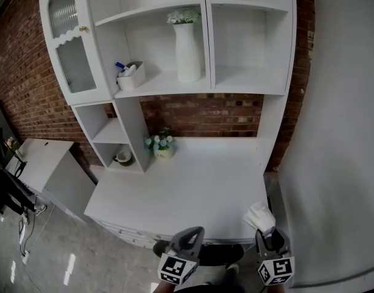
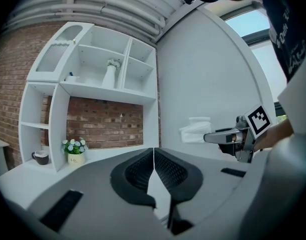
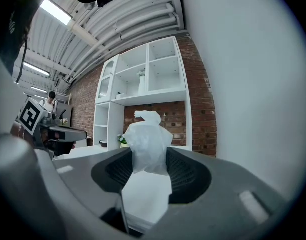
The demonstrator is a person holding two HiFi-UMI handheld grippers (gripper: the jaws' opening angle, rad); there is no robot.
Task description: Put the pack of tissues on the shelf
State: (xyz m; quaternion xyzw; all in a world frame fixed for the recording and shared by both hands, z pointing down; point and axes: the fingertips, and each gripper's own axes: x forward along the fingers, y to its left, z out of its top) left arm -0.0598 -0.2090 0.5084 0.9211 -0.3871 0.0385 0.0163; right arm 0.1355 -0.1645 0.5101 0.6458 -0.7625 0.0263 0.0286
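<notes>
The right tongs [image 3: 150,171] pinch the pack [image 3: 145,139] between their pads, so the pack is off the worktop [image 1: 193,182], at its near right corner. Its long axis runs out along the tongs, and a loose tuft of tissue stands up at the far end. The left tongs [image 2: 153,156] are pressed together with nothing in them, and they hang low near the worktop's front edge.

The shelf [image 1: 242,81] lies ahead of and above the pack. The bay right of the vase [image 1: 188,50] is bare, and it sits nearly straight beyond the right tongs. The carrying hand looks the nearer one, and the move is likely a lift and a reach forward.

The worktop is white and mostly bare. A brick wall [image 1: 199,115] stands behind it, and a plain white wall [image 1: 340,133] is close on the right.
</notes>
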